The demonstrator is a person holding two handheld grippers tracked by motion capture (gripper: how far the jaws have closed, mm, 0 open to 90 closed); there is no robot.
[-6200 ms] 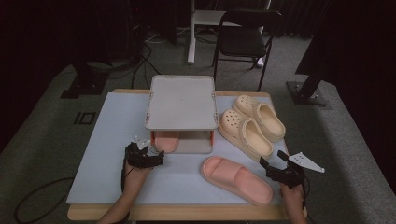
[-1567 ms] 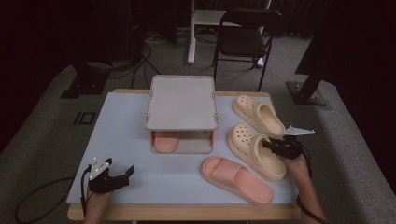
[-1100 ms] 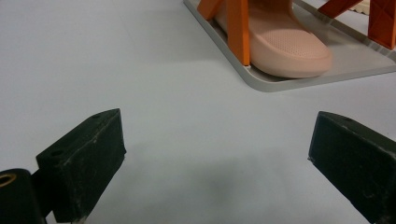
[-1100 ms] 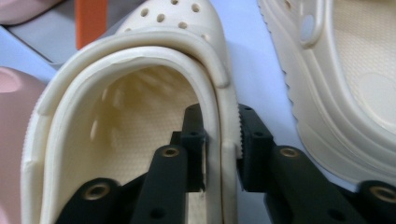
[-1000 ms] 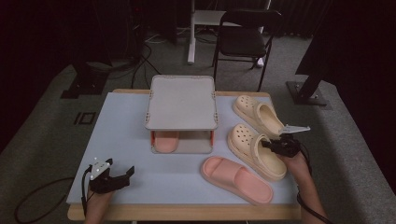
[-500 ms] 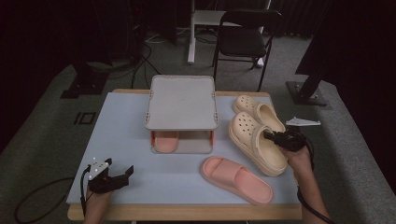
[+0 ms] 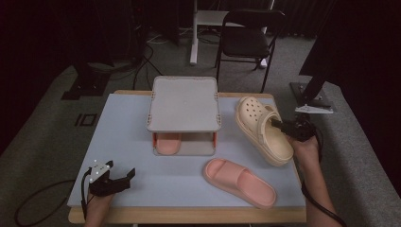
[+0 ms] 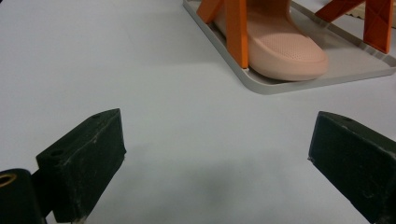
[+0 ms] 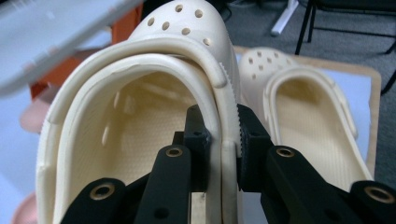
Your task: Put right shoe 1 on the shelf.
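My right gripper [image 7: 278,126] is shut on the side wall of a cream clog [image 7: 260,127] and holds it above the table's right side. In the right gripper view the pads [image 9: 198,128] pinch the wall of that clog [image 9: 140,140], and a second cream clog [image 9: 303,107] lies on the table behind it. A pink slide [image 7: 239,182] lies at the front centre. Another pink slide [image 7: 168,143] sits on the bottom tier of a grey two-level rack [image 7: 184,104]. My left gripper [image 7: 118,179] rests open at the front left, its jaws wide apart over bare table [image 8: 215,149].
The rack's orange legs [image 8: 236,28] and grey base rim [image 8: 261,86] stand ahead of the left gripper, with the pink slide [image 8: 275,46] between them. A light blue mat [image 7: 123,137] covers the table. A black chair [image 7: 248,42] stands behind the table.
The right gripper has risen with the cream clog, lifting it off the table and tilting it. The left gripper has stayed in place.
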